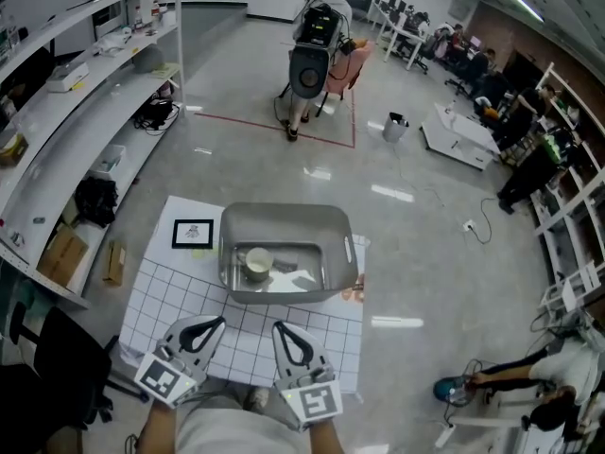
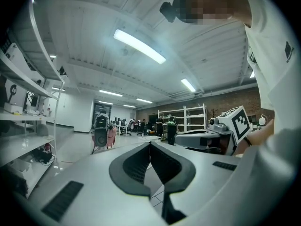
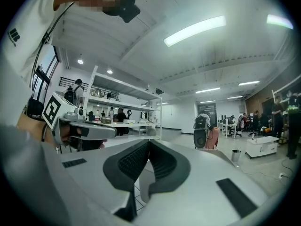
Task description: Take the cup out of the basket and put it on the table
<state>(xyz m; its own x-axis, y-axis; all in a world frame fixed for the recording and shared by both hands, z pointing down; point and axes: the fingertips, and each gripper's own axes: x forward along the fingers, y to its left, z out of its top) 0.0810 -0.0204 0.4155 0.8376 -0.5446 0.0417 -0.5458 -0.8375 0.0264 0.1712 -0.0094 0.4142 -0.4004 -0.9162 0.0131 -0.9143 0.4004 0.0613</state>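
the grey basket (image 1: 338, 245) sits on the gridded surface (image 1: 159, 296), toward its far edge. the cup (image 1: 256, 263) stands upright inside the basket, at the end nearer the surface's left edge, mouth up, close to the basket wall. a small black-framed card (image 1: 192, 234) lies flat by the far left corner of the surface, just beside the basket.

the left claw (image 1: 218, 323) and the right claw (image 1: 278, 327) both hover over the near edge of the surface, side by side, pointing at the basket and apart from it. the left claw (image 2: 150, 144) is clenched, pads meeting at the tips, nothing between them. the right claw (image 3: 148, 142) is clenched and empty too.
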